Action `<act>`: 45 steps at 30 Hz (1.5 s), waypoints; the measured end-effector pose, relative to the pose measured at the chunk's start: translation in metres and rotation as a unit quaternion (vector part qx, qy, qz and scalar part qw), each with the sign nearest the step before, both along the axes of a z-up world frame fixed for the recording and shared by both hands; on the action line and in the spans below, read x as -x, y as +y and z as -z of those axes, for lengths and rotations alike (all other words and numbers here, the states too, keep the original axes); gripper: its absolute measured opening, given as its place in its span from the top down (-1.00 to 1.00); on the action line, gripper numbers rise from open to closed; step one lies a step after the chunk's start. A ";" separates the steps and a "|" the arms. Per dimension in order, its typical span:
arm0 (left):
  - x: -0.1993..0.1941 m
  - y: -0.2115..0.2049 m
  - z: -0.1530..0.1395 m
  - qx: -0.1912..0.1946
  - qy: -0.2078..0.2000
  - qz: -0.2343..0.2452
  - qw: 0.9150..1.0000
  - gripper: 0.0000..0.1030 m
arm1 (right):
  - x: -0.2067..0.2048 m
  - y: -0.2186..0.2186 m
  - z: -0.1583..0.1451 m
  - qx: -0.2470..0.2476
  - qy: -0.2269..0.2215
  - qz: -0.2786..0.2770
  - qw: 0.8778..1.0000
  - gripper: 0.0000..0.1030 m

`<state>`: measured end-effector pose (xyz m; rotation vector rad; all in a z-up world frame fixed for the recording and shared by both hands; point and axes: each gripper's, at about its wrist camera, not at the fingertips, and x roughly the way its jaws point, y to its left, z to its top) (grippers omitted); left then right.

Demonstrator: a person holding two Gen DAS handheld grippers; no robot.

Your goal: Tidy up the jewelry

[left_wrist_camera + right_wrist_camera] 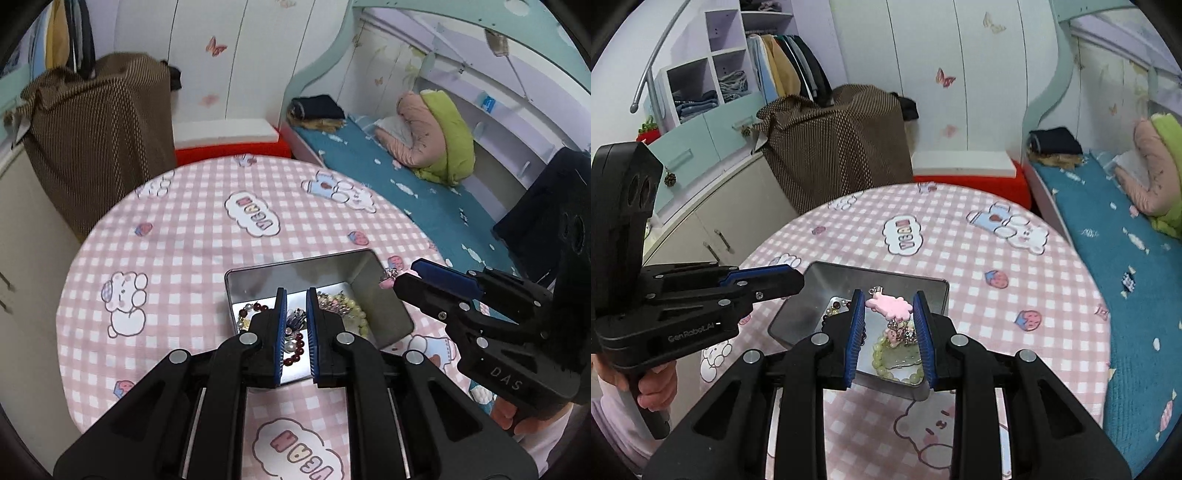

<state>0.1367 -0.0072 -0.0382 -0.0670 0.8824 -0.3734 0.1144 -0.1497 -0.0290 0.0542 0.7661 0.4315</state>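
tin [258, 280]: 1 | hand-held grippers [296, 295]: 2 | bracelets [886, 363]: perhaps 2 | pink charm [888, 307]: 1

In the left wrist view the left gripper [296, 295] hides the middle of the tin [391, 295], covering part of the dark red beads [293, 356] and a small blue piece too tangled to identify. In the right wrist view the pale green beads [882, 363] run behind the right gripper's [888, 301] fingers [855, 332].

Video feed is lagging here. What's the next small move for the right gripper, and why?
Probably open the right gripper to drop the pink charm: its fingers pinch the charm directly above the open metal tin, where the green bead bracelet already lies. The left gripper hovers empty.
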 end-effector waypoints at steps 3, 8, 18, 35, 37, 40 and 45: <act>-0.008 0.003 0.008 -0.002 0.013 -0.006 1.000 0.80 | -0.004 0.001 0.005 -0.001 0.009 -0.006 1.000 0.48; -0.012 0.004 0.012 -0.014 0.018 -0.005 1.000 0.52 | -0.009 0.000 0.005 0.004 0.017 0.001 1.000 -0.19; -0.008 0.014 0.008 -0.031 0.004 -0.025 0.999 -0.16 | -0.007 -0.008 -0.001 0.012 0.014 0.031 0.999 -0.39; 0.014 0.013 0.011 -0.061 -0.005 -0.048 0.997 -0.53 | 0.023 -0.005 -0.011 0.034 -0.007 0.063 0.997 -0.81; 0.021 0.012 0.009 -0.064 -0.011 -0.056 0.996 -0.54 | 0.030 -0.007 -0.013 0.038 -0.013 0.076 0.996 -0.82; 0.032 0.011 0.004 -0.072 -0.022 -0.067 0.995 -0.65 | 0.040 -0.011 -0.017 0.036 -0.019 0.090 0.995 -0.83; 0.054 0.009 -0.009 -0.083 -0.047 -0.085 0.992 -0.74 | 0.057 -0.014 -0.026 0.042 -0.035 0.117 0.992 -0.84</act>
